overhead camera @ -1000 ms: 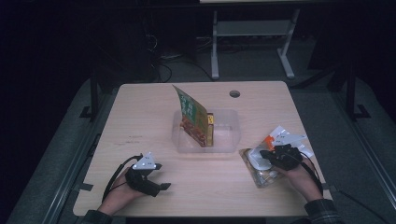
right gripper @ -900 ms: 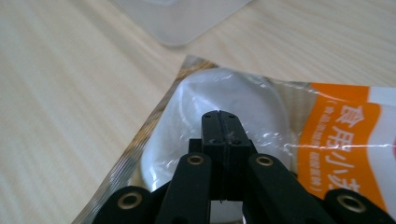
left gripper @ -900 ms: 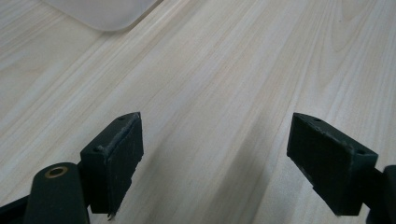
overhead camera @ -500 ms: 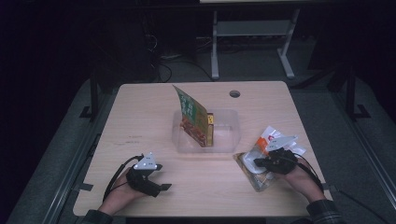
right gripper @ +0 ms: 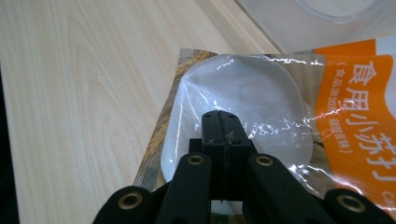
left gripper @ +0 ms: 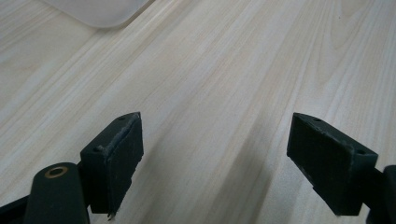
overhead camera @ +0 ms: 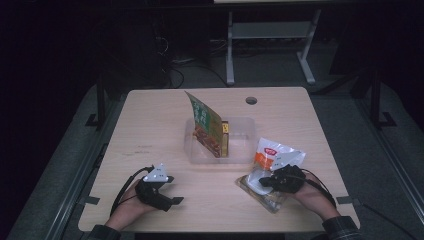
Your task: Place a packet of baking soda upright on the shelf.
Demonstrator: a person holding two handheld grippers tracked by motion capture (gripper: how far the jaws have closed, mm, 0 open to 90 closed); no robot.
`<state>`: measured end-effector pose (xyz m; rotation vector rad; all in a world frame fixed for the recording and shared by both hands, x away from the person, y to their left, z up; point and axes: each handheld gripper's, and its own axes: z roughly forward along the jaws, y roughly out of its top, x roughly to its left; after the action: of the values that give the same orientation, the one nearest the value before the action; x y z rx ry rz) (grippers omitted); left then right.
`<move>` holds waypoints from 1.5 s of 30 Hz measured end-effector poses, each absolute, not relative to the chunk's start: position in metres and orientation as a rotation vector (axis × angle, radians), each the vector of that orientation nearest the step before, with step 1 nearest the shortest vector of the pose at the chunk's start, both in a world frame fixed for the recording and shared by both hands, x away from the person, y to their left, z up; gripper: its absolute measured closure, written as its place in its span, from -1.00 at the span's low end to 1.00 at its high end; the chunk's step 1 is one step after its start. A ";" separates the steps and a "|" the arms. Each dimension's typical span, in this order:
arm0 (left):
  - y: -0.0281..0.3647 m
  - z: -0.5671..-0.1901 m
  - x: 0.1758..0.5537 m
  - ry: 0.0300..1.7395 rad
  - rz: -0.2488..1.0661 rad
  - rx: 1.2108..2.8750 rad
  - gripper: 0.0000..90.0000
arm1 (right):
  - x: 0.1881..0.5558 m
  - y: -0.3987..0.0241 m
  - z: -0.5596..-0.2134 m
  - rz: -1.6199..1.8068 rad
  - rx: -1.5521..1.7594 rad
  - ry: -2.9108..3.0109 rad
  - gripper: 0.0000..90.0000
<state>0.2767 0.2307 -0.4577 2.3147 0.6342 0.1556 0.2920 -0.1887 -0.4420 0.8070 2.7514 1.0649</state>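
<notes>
A baking soda bag (right gripper: 261, 93), clear over white powder with an orange label, lies at the table's front right (overhead camera: 272, 155). My right gripper (right gripper: 219, 116) is shut, its tips pressed together on the bag's clear film, and creases run toward them. In the high view that gripper (overhead camera: 265, 182) rests on the bag's near end while the orange end stands up. My left gripper (left gripper: 215, 154) is open over bare wood at the front left (overhead camera: 167, 197), with nothing between its fingers.
A clear plastic container (overhead camera: 240, 150) stands mid-table, holding a tall green pouch (overhead camera: 206, 125) that leans and a yellow box (overhead camera: 225, 132). Its corner shows in the left gripper view (left gripper: 98, 7) and its wall (right gripper: 299, 18) lies just beyond the bag. A cable hole (overhead camera: 251, 100) is at the table's back.
My right gripper has slid left across the table, and the baking soda bag has come left with it. The left gripper has stayed put.
</notes>
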 end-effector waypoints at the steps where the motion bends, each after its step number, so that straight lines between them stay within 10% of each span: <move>1: 0.231 -0.458 0.277 0.629 0.155 2.320 -0.60 | 0.291 -0.187 -0.442 1.057 0.803 2.759 1.00; 30: 0.157 -0.445 0.284 0.447 0.043 2.262 -0.51 | 0.268 -0.130 -0.438 1.128 0.503 2.863 1.00; 45: 0.080 -0.454 0.311 0.381 -0.088 2.254 -0.22 | 0.266 -0.191 -0.421 1.206 0.921 2.512 0.09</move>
<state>0.3106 0.0803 -0.4541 2.2539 0.3809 -0.0878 0.2660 -0.1913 -0.4214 0.9207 2.5125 1.2062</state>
